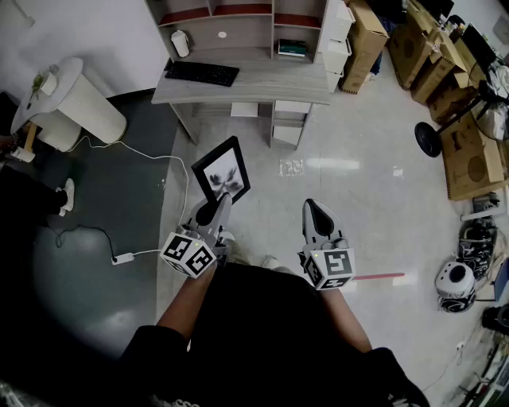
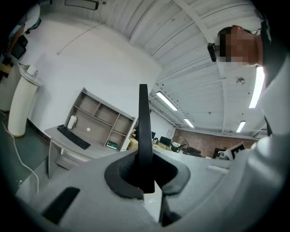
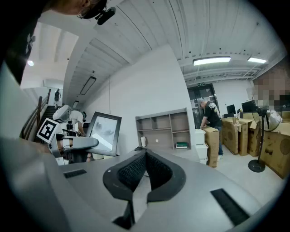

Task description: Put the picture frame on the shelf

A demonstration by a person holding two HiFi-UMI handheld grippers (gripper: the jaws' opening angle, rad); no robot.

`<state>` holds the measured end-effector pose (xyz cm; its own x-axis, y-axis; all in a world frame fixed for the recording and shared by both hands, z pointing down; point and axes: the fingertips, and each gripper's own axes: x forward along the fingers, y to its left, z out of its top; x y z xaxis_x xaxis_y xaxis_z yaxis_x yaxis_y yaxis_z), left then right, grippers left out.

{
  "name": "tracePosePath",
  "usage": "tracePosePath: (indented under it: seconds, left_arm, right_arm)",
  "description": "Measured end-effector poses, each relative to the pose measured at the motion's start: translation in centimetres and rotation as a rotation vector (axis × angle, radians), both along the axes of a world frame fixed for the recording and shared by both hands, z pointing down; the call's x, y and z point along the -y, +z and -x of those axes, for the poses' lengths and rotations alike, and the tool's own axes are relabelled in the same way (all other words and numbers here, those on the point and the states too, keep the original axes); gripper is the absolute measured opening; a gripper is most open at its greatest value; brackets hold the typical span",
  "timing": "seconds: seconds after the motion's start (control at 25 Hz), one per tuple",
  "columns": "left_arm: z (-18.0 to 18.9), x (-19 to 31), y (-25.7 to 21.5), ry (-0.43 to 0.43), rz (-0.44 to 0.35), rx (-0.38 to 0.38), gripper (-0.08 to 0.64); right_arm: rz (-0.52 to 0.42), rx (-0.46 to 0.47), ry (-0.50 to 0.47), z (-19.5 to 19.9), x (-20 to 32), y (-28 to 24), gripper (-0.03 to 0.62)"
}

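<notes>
The black picture frame (image 1: 221,169) with a grey print is held up over the floor, tilted, by its lower edge. My left gripper (image 1: 219,202) is shut on it. In the left gripper view the frame (image 2: 144,131) shows edge-on, pinched between the dark pads. My right gripper (image 1: 316,208) hangs beside it to the right, shut with nothing in it; its pads (image 3: 136,170) meet. The right gripper view also shows the frame (image 3: 104,131) and the left gripper (image 3: 74,146) at its left. The shelf (image 1: 238,16) stands on the grey desk (image 1: 238,86) ahead, with mostly bare compartments.
A black keyboard (image 1: 201,73) and a white cup (image 1: 180,43) lie on the desk. A white bin (image 1: 79,99) and a cable with a power strip (image 1: 123,258) sit at the left. Cardboard boxes (image 1: 433,56), a fan base (image 1: 428,139) and helmets (image 1: 456,286) crowd the right. A person (image 3: 210,118) stands by the boxes.
</notes>
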<state>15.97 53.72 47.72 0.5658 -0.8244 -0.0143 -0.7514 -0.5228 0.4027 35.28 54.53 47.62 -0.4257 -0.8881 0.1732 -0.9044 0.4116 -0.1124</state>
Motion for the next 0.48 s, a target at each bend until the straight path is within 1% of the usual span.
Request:
tracePosePath:
  seconds: [0.2,0.32,0.48]
  left_arm:
    - [0.4,0.8,0.7,0.002,0.012,-0.008,0.035]
    - [1.4,2.6,1.1,0.005,0.017,-0.015,0.035]
    - [2.6,6.2,1.6,0.018,0.026,-0.023,0.035]
  right_arm:
    - [-0.003,0.027,-0.027,0.4,0.5,0.4,0.012]
    - [0.014,0.042,-0.003,0.5,2.3,1.0,0.012]
    - [0.049,0.032,0.022,1.0,5.4,2.3,0.012]
